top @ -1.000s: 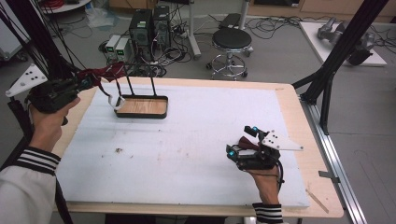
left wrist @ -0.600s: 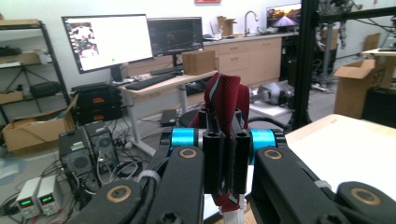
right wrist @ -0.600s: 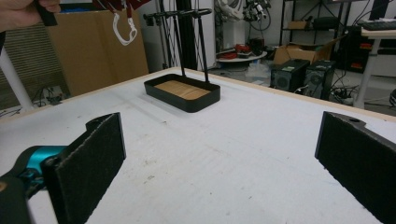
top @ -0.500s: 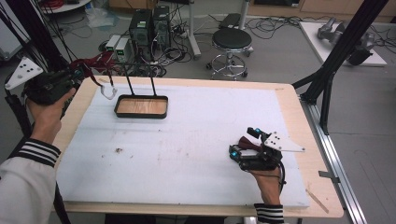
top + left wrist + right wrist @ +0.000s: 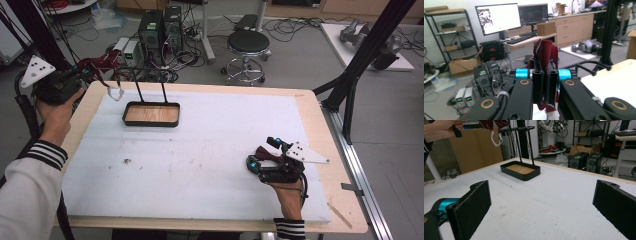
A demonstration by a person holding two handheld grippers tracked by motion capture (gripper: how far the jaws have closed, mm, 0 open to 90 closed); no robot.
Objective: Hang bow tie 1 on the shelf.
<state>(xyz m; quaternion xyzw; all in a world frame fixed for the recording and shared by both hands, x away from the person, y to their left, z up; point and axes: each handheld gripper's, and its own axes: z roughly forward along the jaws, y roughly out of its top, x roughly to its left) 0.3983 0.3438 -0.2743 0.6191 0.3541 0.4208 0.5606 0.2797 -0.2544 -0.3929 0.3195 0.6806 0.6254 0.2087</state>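
**Holding a red cloth piece beside the rack: left gripper at the table's far-left corner**

Item 1, left gripper (image 5: 82, 75): it is pinching a dark red cloth piece (image 5: 545, 53), jaws pressed together on the fabric. In the high view it is hovering at the table's 10 o'clock corner, with a white loop (image 5: 115, 93) dangling below the cloth.

Item 2, rack: a black tray with a wooden floor (image 5: 151, 114) is carrying two upright rods joined by a top bar (image 5: 150, 69). The bar is lying just to the 3 o'clock side of the left gripper, and its long axis is running roughly 9 to 3 o'clock across the table. The cloth and loop are hanging near the bar's 9 o'clock end; whether they are touching it cannot be told.

Item 3, right gripper (image 5: 260, 162): jaws spread wide and holding nothing, it is resting at about 4 o'clock on the white table cover (image 5: 200, 165), well apart from the rack. The left hand is judged far nearer for any hanging move.

Item 4, views compared: the left gripper view is showing the grip on the fabric closely. The right gripper view is showing the tray (image 5: 520, 170), rods and loop (image 5: 495, 138) from the side, with the loop hanging high above the tray's level.
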